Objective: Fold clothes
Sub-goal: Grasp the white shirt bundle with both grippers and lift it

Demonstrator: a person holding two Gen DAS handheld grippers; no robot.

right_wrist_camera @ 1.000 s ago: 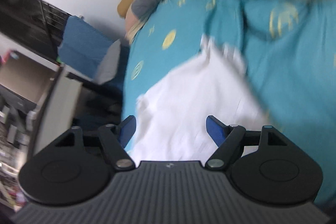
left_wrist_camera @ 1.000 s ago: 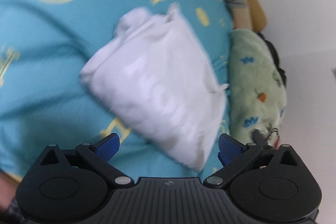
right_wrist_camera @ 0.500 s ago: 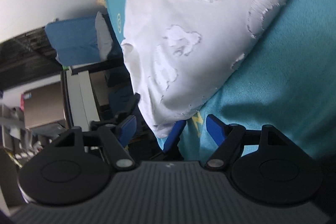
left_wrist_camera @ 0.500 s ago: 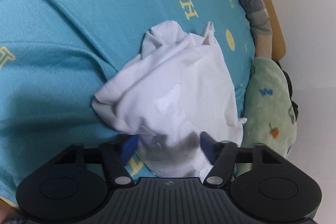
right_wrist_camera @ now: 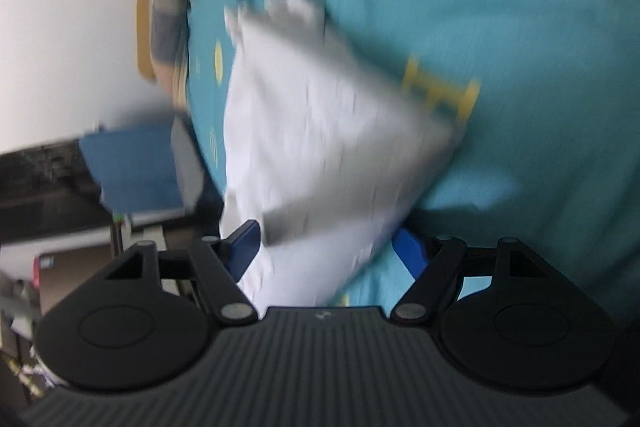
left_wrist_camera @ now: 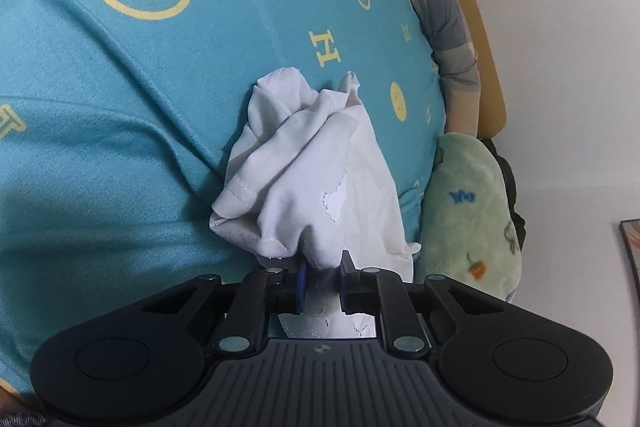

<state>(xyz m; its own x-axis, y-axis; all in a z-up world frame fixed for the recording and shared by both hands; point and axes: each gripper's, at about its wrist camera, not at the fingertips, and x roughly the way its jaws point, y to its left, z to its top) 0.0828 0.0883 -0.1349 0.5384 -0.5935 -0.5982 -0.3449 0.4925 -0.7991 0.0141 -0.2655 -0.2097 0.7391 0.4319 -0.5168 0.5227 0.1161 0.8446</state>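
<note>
While its jaws are closing, the left gripper (left_wrist_camera: pixel 320 285) pinches the near edge of the white garment (left_wrist_camera: pixel 316 179), which lies bunched on the teal blanket (left_wrist_camera: pixel 120 131). The right gripper (right_wrist_camera: pixel 326 251) is also closing, though wide apart, with blurred white cloth between its blue pads (right_wrist_camera: pixel 408 251). At three o'clock sits a green pillow (left_wrist_camera: pixel 468 211); at one o'clock, a striped pillow (left_wrist_camera: pixel 452 39) against a tan headboard (left_wrist_camera: pixel 480 39).

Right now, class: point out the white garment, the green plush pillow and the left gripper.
white garment (left_wrist_camera: pixel 304 163): left wrist view, on its bunched middle folds.
green plush pillow (left_wrist_camera: pixel 468 211): left wrist view, on its fuzzy top face.
left gripper (left_wrist_camera: pixel 322 287): left wrist view, between its closing fingertips, cloth pinched there.
</note>
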